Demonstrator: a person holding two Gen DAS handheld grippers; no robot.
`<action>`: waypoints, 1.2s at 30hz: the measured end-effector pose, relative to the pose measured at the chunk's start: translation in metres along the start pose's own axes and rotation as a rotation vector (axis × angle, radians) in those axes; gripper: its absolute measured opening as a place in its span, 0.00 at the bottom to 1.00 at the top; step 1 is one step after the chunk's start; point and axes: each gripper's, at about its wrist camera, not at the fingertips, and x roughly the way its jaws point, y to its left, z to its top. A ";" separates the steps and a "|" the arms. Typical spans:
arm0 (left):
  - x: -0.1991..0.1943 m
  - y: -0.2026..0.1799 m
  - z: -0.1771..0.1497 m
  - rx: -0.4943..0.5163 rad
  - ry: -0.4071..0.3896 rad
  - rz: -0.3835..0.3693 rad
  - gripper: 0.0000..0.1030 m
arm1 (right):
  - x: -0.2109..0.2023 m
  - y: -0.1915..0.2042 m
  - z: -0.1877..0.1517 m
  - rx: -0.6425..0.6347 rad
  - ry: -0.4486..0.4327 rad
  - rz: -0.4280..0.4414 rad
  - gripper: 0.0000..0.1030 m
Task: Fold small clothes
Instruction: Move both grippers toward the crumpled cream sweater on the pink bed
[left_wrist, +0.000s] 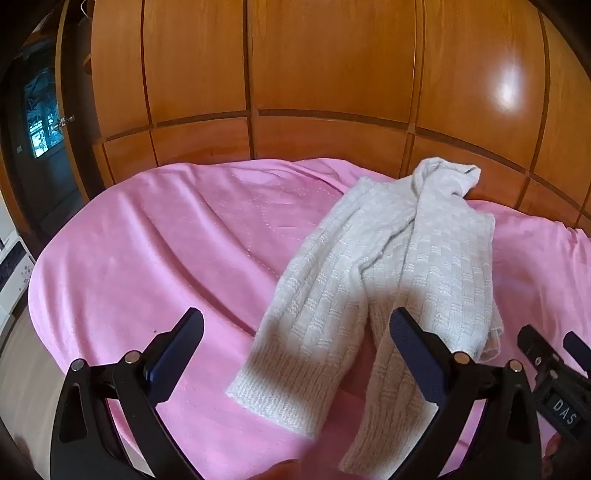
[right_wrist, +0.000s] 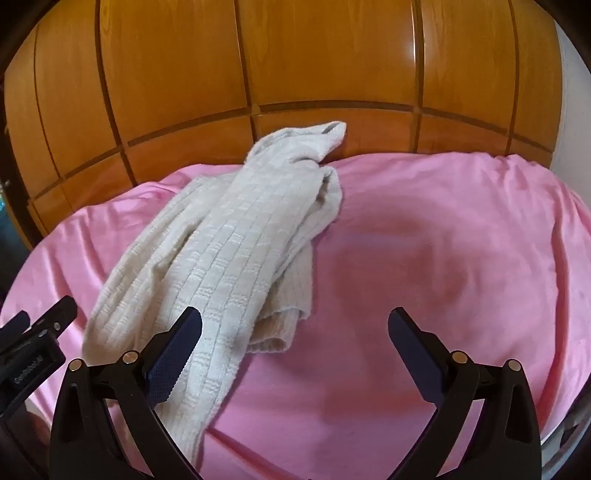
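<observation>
With both claws spread wide and empty, left claw (left_wrist: 295, 332) and right claw (right_wrist: 295, 332), we hover over the crumpled cream knitted garment (left_wrist: 388, 266) near the pink-covered bed's (left_wrist: 147, 240) far edge, best flattened before folding.

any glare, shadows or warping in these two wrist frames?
Left wrist: bright glare spot on the wardrobe, tong shadow across the knit garment. Right wrist: soft shadow on the pink sheet. Both: strong fisheye bowing of the panel lines, dark corners.
</observation>
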 end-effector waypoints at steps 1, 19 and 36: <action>0.000 -0.001 0.002 -0.003 0.002 0.001 0.97 | 0.000 0.001 0.000 -0.002 0.005 0.006 0.97; 0.003 0.014 0.005 -0.046 0.011 0.020 0.97 | -0.001 0.008 -0.007 -0.009 0.047 0.122 0.97; 0.014 0.025 0.005 -0.076 0.036 0.024 0.97 | 0.014 0.010 -0.016 0.016 0.161 0.261 0.79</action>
